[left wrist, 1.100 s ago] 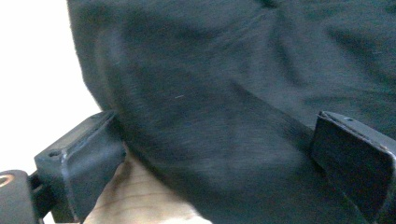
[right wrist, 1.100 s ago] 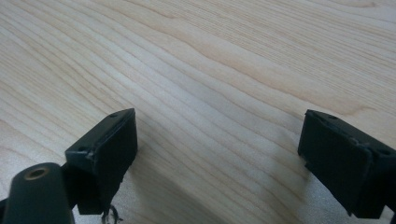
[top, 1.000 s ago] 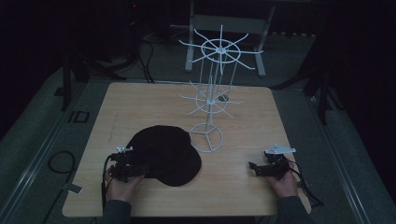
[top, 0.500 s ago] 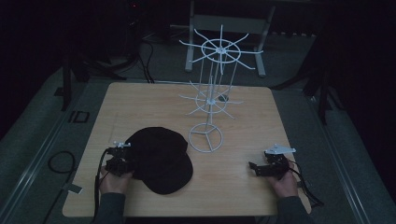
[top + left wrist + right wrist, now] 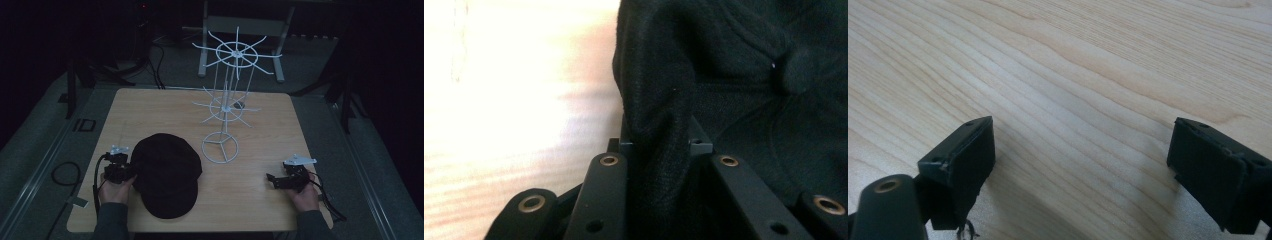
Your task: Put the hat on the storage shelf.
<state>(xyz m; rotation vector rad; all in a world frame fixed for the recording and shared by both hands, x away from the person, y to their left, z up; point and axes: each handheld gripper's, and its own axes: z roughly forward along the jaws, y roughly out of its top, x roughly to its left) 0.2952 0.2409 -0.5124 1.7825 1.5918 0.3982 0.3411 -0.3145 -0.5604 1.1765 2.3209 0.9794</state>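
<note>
As left hand-held gripper [image 5: 131, 169] clamps black cap's [image 5: 167, 172] left edge, white wire rack [image 5: 227, 107] stands beyond-right; right hand-held gripper [image 5: 274, 180] open, idle on tabletop [image 5: 165, 107].

In the left gripper view, the black cap [image 5: 744, 75] was cut off by the top and right edges, and the fingers [image 5: 604, 195] were partly buried under its pinched fold. The table [image 5: 514, 90] was washed out and blurred.

Black cap [image 5: 167, 172], white wire stand [image 5: 226, 107], pale wood-grain table [image 5: 150, 110]
</note>
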